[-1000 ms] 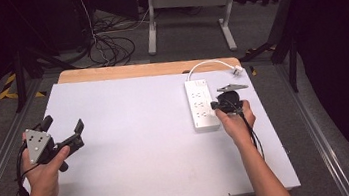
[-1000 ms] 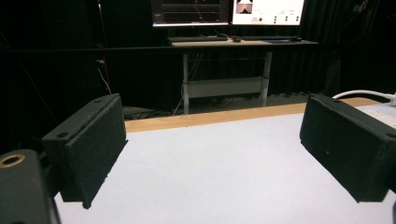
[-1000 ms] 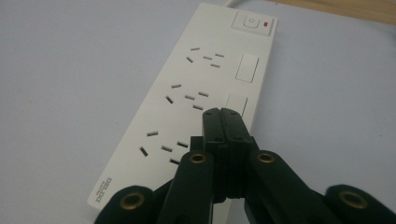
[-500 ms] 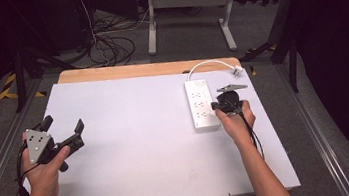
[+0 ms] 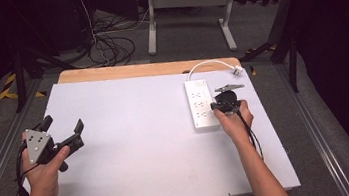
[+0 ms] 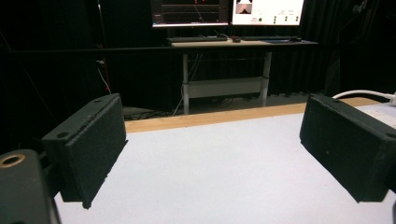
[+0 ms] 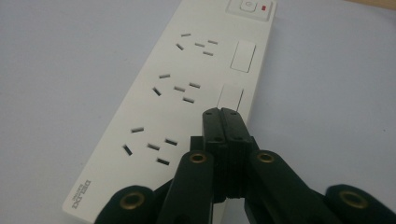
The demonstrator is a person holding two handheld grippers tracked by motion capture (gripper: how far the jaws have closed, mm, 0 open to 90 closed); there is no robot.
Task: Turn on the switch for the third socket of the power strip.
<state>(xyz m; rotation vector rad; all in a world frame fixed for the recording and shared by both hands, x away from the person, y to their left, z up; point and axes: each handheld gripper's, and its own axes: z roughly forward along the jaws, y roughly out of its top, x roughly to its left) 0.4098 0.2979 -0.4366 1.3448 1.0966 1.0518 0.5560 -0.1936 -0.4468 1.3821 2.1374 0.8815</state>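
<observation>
Fingers first: the left gripper (image 5: 63, 129) at the lower left of the high view has its jaws spread wide with nothing between them, held over the white table (image 5: 133, 148); in the left gripper view the two black pads (image 6: 95, 147) sit far apart at the frame's edges, bare tabletop in between; the right gripper (image 7: 220, 116) has its jaws pressed flat together, nothing pinched, tip hovering right over the right-hand edge of the power strip (image 7: 187, 88), contact hard to call. No containers anywhere, so nothing to report there. The strip is white, long and flat, three socket groups in a row, little rectangular panels down one side, a switch with a red dot at the far end, some lettering at the near end; in the high view it lies right of centre (image 5: 200, 104), its white cable (image 5: 208, 63) looping off to a plug (image 5: 236, 70) near the table's far edge. Compared with a second ago, nothing's budged; both hands and the strip look the same. Further back: a desk frame (image 5: 186, 6) and tangled floor cables (image 5: 111, 48).
</observation>
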